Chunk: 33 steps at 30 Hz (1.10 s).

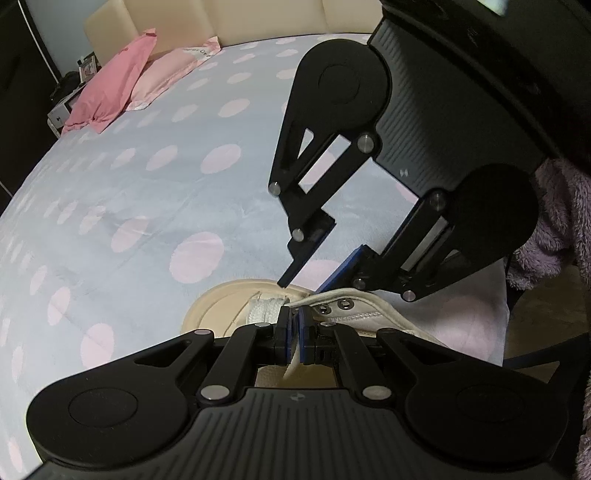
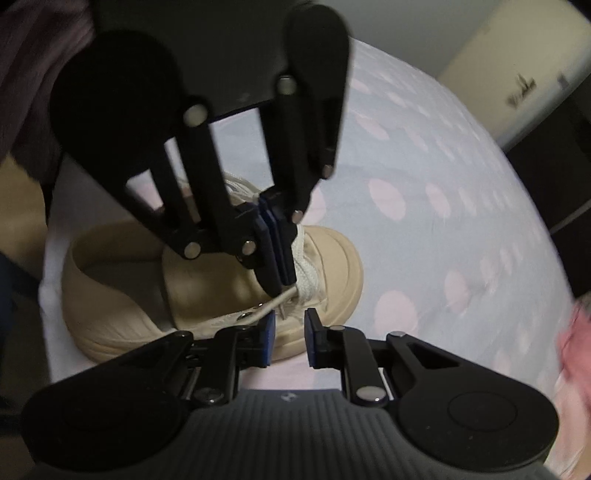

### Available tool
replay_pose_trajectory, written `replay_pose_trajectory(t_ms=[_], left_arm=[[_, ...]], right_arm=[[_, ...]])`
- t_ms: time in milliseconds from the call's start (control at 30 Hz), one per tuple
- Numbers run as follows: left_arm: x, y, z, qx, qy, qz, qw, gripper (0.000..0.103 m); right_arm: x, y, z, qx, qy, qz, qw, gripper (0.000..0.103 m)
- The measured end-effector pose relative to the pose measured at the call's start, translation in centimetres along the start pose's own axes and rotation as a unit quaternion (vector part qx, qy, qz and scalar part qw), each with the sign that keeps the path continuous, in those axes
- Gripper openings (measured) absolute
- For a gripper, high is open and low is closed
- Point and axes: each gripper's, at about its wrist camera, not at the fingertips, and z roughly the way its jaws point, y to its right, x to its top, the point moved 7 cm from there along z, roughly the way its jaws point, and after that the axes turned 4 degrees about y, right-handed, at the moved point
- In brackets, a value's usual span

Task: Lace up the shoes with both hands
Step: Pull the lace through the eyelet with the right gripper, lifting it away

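- Sneaker [image 2: 207, 295], beige canvas with thick cream rubber sole and rounded toe cap, lies on polka-dot bedspread [image 1: 122, 206] near bed's right edge; toe points away toward far side of bed in left wrist view.
- White flat shoelace [image 2: 304, 273] crisscrossed over tongue near toe; metal eyelets [image 1: 340, 305] on near flap unlaced, collar gaping.
- Left gripper [image 1: 294, 330] clamped tight on a lace strand, blue pads pressed together with white lace pinched between them, right over the laced part.
- Right gripper [image 2: 289, 334] jaws parted a little, nothing pinched; a loose lace strand runs just beyond its tips, beside shoe's side.
- Left tool's linkage blocks much of the shoe's upper in right wrist view.
- Pink pillows [image 1: 110, 92] far left by cream headboard [image 1: 221, 22]; fuzzy purple fabric [image 1: 554, 236] at right edge.
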Motion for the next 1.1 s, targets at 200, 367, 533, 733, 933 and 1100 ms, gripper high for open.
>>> replay_pose_trajectory(t_ms=[200, 367, 533, 733, 933, 1100], left_arm=[[-0.1, -0.1, 0.0, -0.001, 0.001, 0.001, 1.0, 0.002], [-0.2, 0.0, -0.7, -0.003, 0.001, -0.006, 1.0, 0.002], [-0.9, 0.5, -2.7, 0.009, 0.01, -0.015, 0.9998, 0.019], [-2.4, 1.2, -4.9, 0.024, 0.017, -0.042, 0.9987, 0.024], [-3.3, 1.8, -5.2, 0.034, 0.01, -0.075, 0.9965, 0.024], [-4.5, 2.7, -5.1, 0.04, -0.002, -0.072, 0.9966, 0.023]], right_arm=[[0.1, -0.1, 0.4, 0.018, -0.004, -0.018, 1.0, 0.004], [0.2, 0.4, 0.3, 0.017, -0.005, -0.003, 1.0, 0.004], [0.2, 1.1, -0.2, 0.012, -0.011, 0.015, 1.0, 0.003], [-0.9, 1.9, -1.5, -0.015, -0.029, 0.035, 0.999, 0.003], [-2.4, 2.8, -4.9, -0.059, -0.043, 0.087, 0.993, 0.003], [-5.1, 2.3, -9.1, -0.102, -0.062, 0.148, 0.982, 0.003]])
